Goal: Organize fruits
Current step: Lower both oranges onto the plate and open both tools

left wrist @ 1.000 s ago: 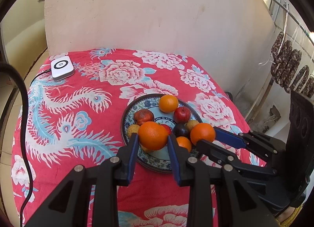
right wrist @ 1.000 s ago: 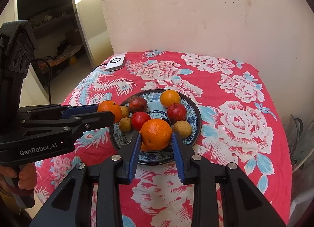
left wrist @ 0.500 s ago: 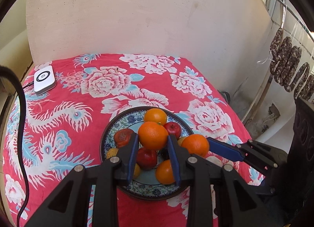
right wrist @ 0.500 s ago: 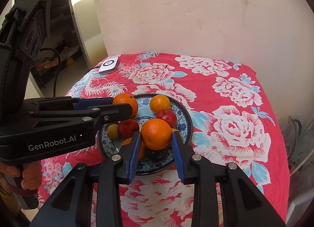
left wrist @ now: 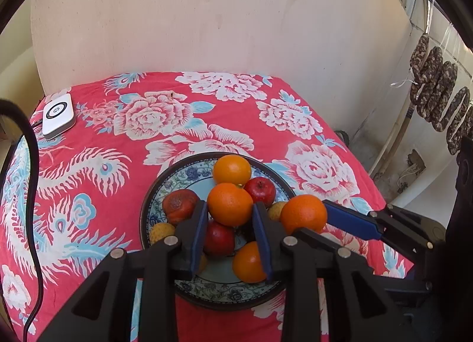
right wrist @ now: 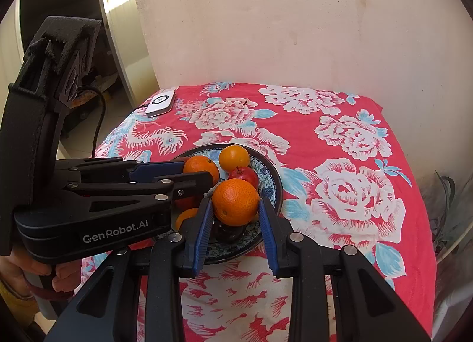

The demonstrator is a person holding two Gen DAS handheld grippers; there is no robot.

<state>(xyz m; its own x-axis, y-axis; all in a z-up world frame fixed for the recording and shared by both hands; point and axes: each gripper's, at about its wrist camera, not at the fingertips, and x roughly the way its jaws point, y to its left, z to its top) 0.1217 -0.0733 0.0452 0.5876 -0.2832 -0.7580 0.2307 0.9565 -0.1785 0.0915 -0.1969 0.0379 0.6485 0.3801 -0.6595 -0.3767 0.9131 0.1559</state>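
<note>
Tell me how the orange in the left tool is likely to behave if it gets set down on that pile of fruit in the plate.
The orange in the left tool is round, so it would probably roll off the heaped fruit. The plate has a raised rim, which may stop it. Its dimpled peel looks grippy against the pads, so slipping seems unlikely.

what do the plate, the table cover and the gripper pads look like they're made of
Plate: likely glazed ceramic; glossy, blue floral pattern, dark rim.
Table cover: printed woven cloth, matte; it creases and drapes over the edges.
Gripper pads: probably blue rubber or soft plastic; fine ridges show on their faces, set on black hard-plastic fingers.
</note>
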